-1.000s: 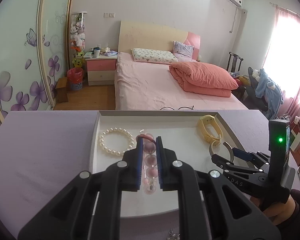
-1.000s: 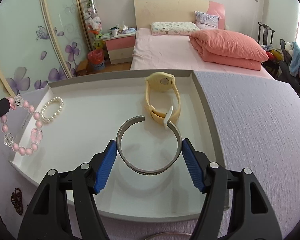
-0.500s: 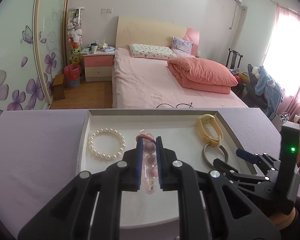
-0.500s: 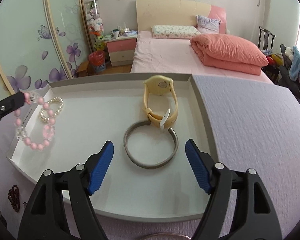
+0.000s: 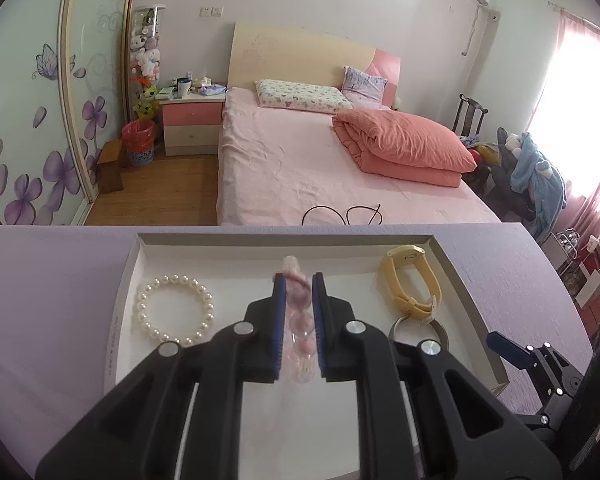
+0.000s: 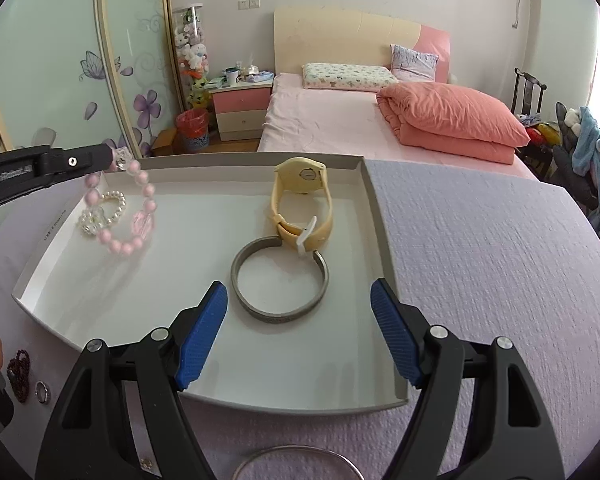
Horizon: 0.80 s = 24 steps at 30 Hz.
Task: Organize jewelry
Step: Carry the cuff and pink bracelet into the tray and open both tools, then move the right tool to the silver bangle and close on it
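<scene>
Left gripper (image 5: 299, 280) is clamped on the pink bead bracelet (image 6: 134, 216), as it was 1.0 s ago; the blue pads (image 5: 279, 320) are pressed onto the beads. In the right wrist view the bracelet is seen hanging off the tip, above the left part of the white tray (image 6: 204, 380), overlapping the pearl bracelet (image 5: 175, 309) in line of sight. Contact between the two cannot be told. Versus 1.0 s ago, the pink bracelet is seen further in over the tray rather than at its left edge.

Right gripper (image 6: 298, 332) is spread wide with nothing held; its blue pads (image 6: 202, 338) are now backed off to 6 o'clock of the grey open cuff bangle (image 6: 280, 280). 1.0 s ago the cuff was sitting between the pads; now it is left flat on the tray floor, its gap at 12 o'clock.

The yellow wristwatch (image 6: 302, 204) is lying at 12 o'clock of the cuff, its strap end overlapping the cuff gap. The pearl bracelet is unmoved at the tray's 9 o'clock side.

Off the tray, on the lilac tablecloth (image 6: 500, 280): a dark red bead string (image 6: 19, 368) and a small ring (image 6: 41, 391) at 8 o'clock, a thin silver bangle (image 6: 296, 462) at 6 o'clock, partly cut by the frame.
</scene>
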### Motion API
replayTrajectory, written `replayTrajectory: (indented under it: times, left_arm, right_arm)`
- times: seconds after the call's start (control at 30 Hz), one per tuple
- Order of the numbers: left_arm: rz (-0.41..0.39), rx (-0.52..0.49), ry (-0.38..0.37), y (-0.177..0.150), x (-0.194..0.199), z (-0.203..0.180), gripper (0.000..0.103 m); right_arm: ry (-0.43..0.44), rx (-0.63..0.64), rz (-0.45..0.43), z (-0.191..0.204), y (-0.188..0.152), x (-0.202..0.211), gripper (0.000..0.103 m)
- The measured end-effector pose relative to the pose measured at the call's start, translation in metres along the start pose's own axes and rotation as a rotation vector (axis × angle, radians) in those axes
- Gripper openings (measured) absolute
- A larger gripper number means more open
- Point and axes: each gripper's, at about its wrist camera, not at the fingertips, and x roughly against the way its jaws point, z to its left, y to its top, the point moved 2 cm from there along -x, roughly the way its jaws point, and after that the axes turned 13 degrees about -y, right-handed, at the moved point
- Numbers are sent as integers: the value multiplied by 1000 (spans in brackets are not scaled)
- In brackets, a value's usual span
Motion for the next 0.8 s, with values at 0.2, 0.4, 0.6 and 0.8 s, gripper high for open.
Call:
replayTrajectory:
  times: [0.2, 0.4, 0.6, 0.8]
  left_arm:
    - [-26, 1, 38, 2, 13, 5, 46]
    - [-58, 2, 77, 2, 41, 13, 52]
    - [-93, -10, 123, -11, 83, 16, 55]
    - [-115, 9, 154, -38, 131, 28, 57]
  right_arm:
    - [-1, -7, -4, -4, -4, 3, 76]
    - [0, -15, -19, -8, -6, 14, 76]
    - [4, -30, -39, -12, -13, 34, 76]
    - [9, -42, -56, -15, -26, 57, 76]
